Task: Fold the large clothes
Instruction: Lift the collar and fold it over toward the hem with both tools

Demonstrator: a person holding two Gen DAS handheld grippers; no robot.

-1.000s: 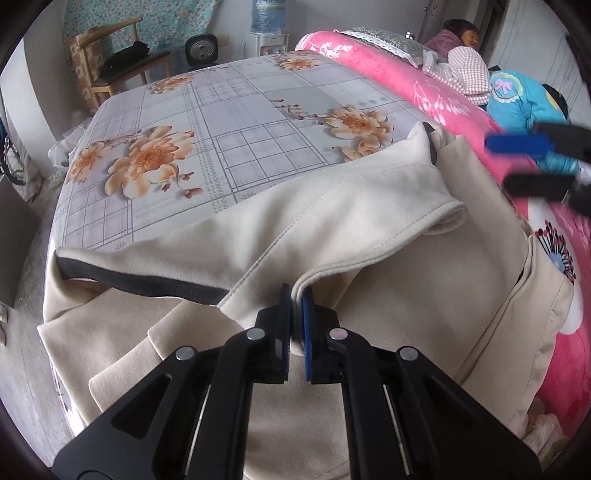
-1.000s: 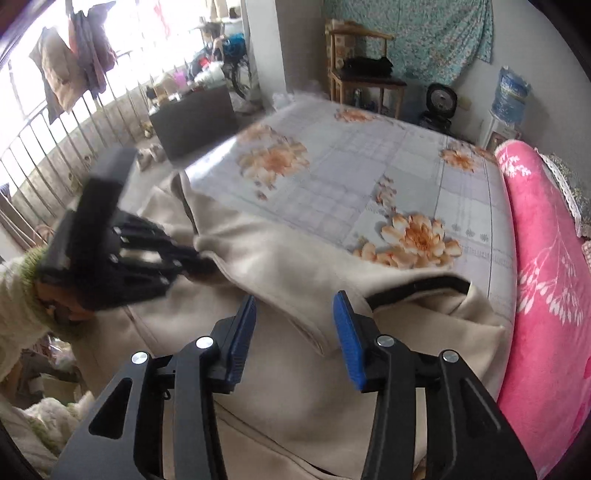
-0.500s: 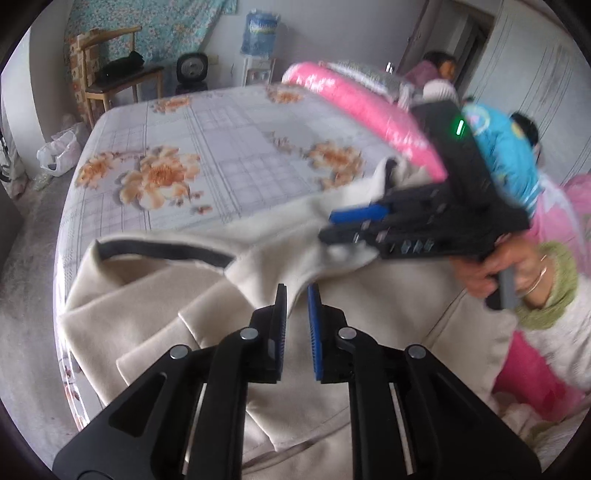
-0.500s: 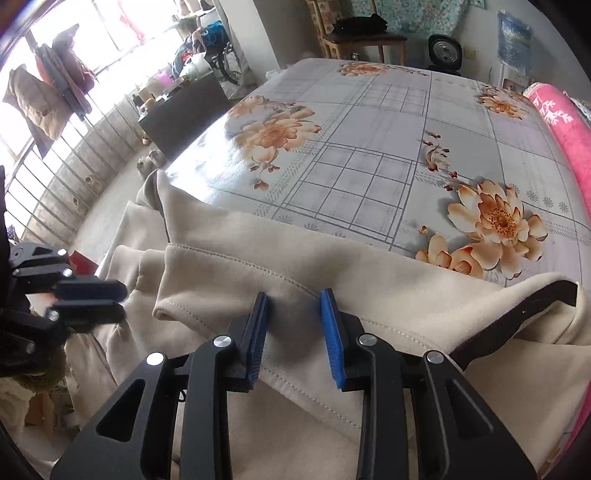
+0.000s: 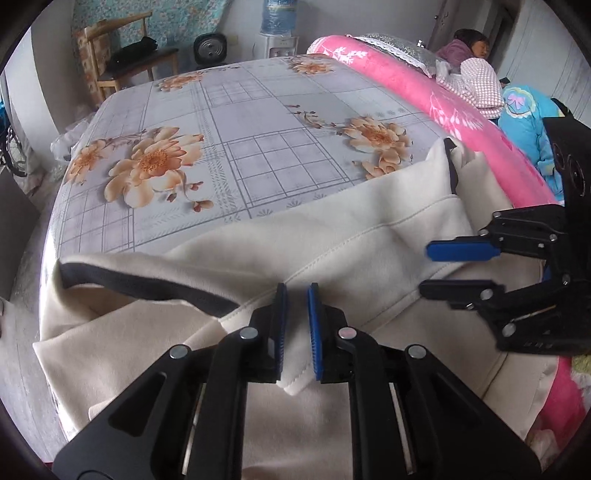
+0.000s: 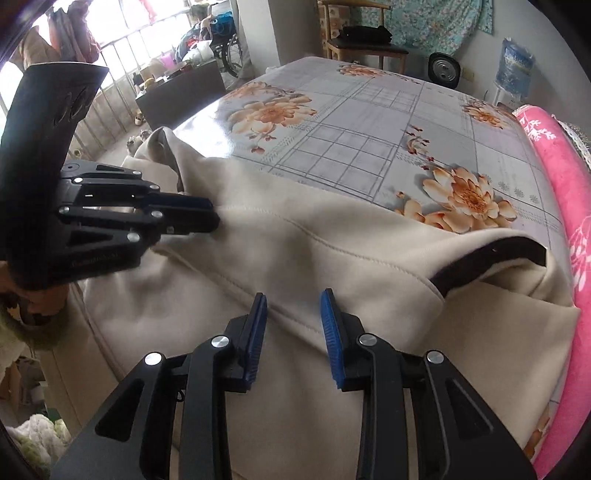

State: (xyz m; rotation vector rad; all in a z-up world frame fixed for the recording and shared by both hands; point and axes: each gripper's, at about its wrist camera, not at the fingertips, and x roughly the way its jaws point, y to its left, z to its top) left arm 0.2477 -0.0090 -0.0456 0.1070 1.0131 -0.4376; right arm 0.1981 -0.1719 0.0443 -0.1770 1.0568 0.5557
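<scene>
A large cream coat (image 5: 332, 240) with a dark inner trim (image 5: 147, 284) lies crumpled on the near end of the bed. My left gripper (image 5: 295, 299) is shut on a folded hem of it, and a cloth corner pokes out between the pads toward the camera. In the right wrist view the left gripper (image 6: 212, 218) pinches the coat's (image 6: 314, 240) left edge. My right gripper (image 6: 293, 310) hovers low over a stitched fold with its jaws apart. The ridge runs between the fingers, which do not press on it. The left wrist view shows the right gripper (image 5: 424, 269) at the right.
The bed carries a grey floral sheet (image 5: 240, 129) beyond the coat. A pink blanket (image 5: 406, 85) runs along its right side, where a person (image 5: 476, 70) lies beside blue clothing (image 5: 524, 122). A wooden chair (image 5: 122, 62) and a water dispenser (image 5: 277, 22) stand at the far wall.
My right gripper has sunk toward the coat and its jaws have narrowed around the fold. The left gripper's jaws stand slightly wider than a second ago, still with cloth between them.
</scene>
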